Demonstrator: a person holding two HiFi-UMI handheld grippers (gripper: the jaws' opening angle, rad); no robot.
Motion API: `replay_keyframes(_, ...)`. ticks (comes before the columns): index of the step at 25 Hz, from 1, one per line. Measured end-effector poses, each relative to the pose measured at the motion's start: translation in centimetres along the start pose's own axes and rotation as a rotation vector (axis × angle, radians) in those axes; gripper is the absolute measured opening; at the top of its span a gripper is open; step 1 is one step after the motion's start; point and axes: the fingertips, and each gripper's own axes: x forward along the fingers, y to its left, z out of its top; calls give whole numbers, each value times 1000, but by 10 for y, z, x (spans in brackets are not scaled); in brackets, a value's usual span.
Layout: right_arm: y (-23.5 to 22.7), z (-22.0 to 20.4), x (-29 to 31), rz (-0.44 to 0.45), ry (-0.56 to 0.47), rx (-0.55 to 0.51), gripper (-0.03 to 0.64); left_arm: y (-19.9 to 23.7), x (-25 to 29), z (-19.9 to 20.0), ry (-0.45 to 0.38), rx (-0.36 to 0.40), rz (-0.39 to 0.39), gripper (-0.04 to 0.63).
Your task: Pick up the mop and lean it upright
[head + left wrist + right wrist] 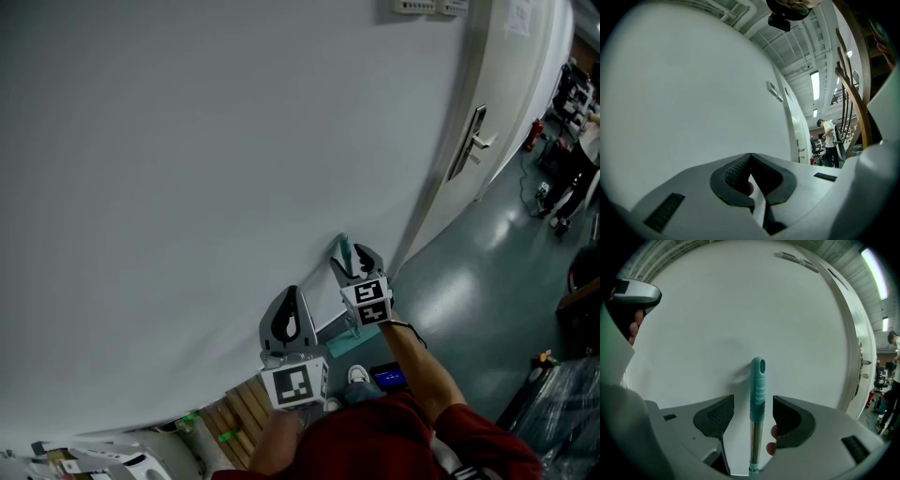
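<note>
1. The mop's teal-gripped handle stands upright against the white wall. Its long axis runs up and down, and its top end rests on or just short of the wall.
2. The right gripper has its fingers apart, one on each side of the handle. There is a gap on both sides, so neither pad presses on it.
3. The left gripper is just beside the right one, on its left and nearer the person. Its fingers are together with nothing between them, so the right hand is the one at the mop.
4. The lean looks done. I judge that the next move is to draw the right gripper straight back toward the person, keeping the handle centred in the gap. A brush from either finger could tip it sideways along the wall.
5. A door lies far right and wooden slats lie near left, both well apart from the handle. Nothing stands in the way of the withdrawal.
</note>
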Motion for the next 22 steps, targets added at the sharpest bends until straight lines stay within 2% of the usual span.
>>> replay_keyframes(6,0,5,-28,-11,-53,11,247,-1,0,0,5,-8,-6,14)
replay_keyframes(10,10,9,-57,3,-76,-19,247,-1,0,0,2,-16,-12,14)
replay_keyframes(17,5,10,-111,-32,-109,38,247,-3,4,-3,3,-18,-21,14)
replay_keyframes(22,2,12,-124,-48,-119,49,247,-5,4,-3,4,-24,-27,12)
